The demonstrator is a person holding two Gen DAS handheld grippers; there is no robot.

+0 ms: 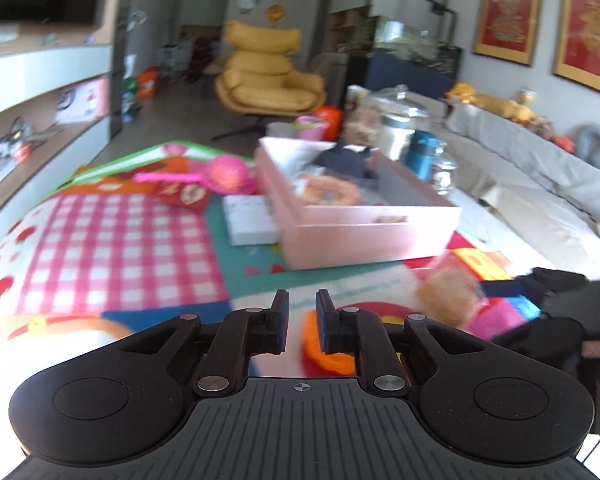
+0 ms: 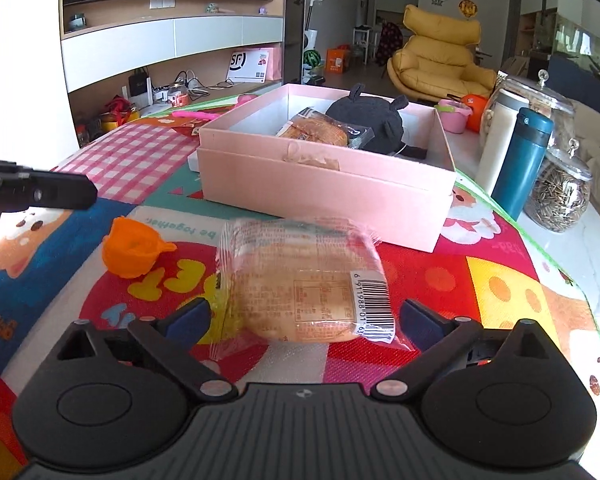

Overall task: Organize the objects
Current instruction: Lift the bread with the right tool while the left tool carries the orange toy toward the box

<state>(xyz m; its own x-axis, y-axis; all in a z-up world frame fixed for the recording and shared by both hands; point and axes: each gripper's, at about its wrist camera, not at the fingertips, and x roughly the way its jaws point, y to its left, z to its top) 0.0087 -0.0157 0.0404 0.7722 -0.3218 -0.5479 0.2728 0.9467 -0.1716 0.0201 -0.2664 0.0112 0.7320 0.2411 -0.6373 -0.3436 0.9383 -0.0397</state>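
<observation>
A wrapped bread (image 2: 300,280) in clear plastic lies on the colourful mat (image 2: 480,280). My right gripper (image 2: 304,308) stands wide open around its near end, with neither pad touching it. Just behind is the open pink box (image 2: 320,188), which holds another wrapped bread (image 2: 316,130) and a black knitted hat (image 2: 368,120). An orange toy cup (image 2: 130,252) sits left of the bread. My left gripper (image 1: 302,308) hovers over that orange cup (image 1: 336,362), shut with nothing in it; its tip shows in the right wrist view (image 2: 60,194). The left wrist view is blurred.
Right of the box stand a teal flask (image 2: 522,160), a white bottle (image 2: 500,136) and a glass jar of seeds (image 2: 560,196), close to the table's right edge. A pink toy racket (image 1: 220,174) and a white flat block (image 1: 248,220) lie left of the pink box (image 1: 360,240).
</observation>
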